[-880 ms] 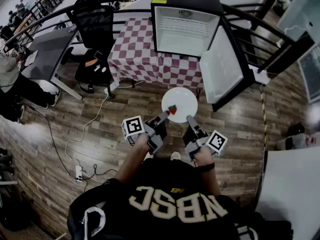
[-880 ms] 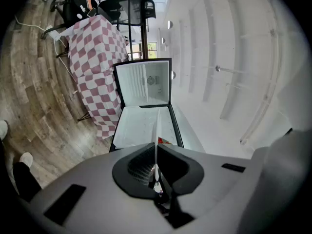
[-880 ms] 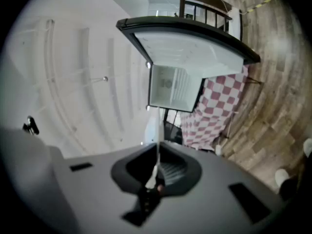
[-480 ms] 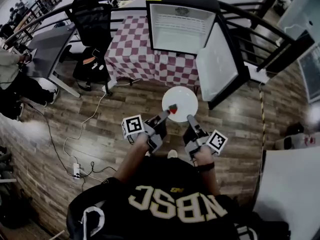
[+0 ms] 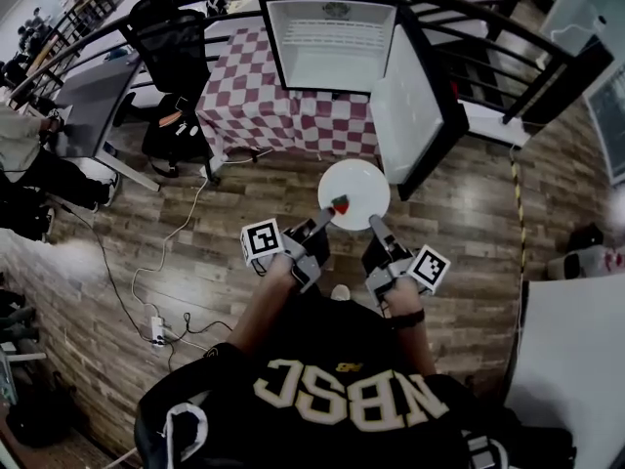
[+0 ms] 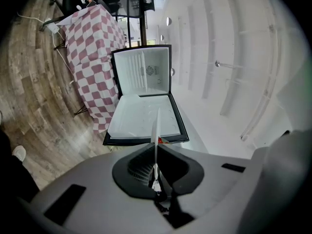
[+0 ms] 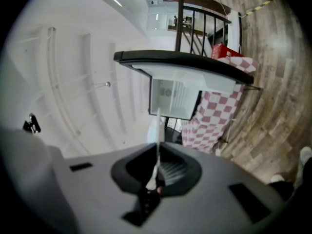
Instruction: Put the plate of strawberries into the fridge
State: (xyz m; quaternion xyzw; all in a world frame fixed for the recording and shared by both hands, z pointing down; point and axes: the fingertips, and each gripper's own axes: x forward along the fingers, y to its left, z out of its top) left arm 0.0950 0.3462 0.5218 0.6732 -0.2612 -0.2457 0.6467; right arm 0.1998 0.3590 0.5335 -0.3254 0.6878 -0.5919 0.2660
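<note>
You hold one plate [image 5: 356,186], white, round, smooth and shallow, level between two grippers above the brown plank floor [image 5: 195,262], in front of the fridge and not yet inside it. One strawberry [image 5: 340,203] shows on it, red with a green cap, lying near the rim on the side toward your left gripper [image 5: 324,221]. In the left gripper view, that gripper's jaws are clamped on the plate's rim, which runs between them as a thin white edge. Your right gripper [image 5: 375,224] pinches the opposite rim in the same way. Each gripper carries one marker cube [image 5: 262,240] with black-and-white squares, so there are two cubes. One fridge [image 5: 332,52] stands ahead, a black box with a pale, ribbed interior. Its single door [image 5: 405,106] is swung wide to the right, with its white inner face showing. The fridge sits on a table under one red-and-white checked tablecloth [image 5: 244,106]. One black chair [image 5: 176,57] stands to the left of that table.
</note>
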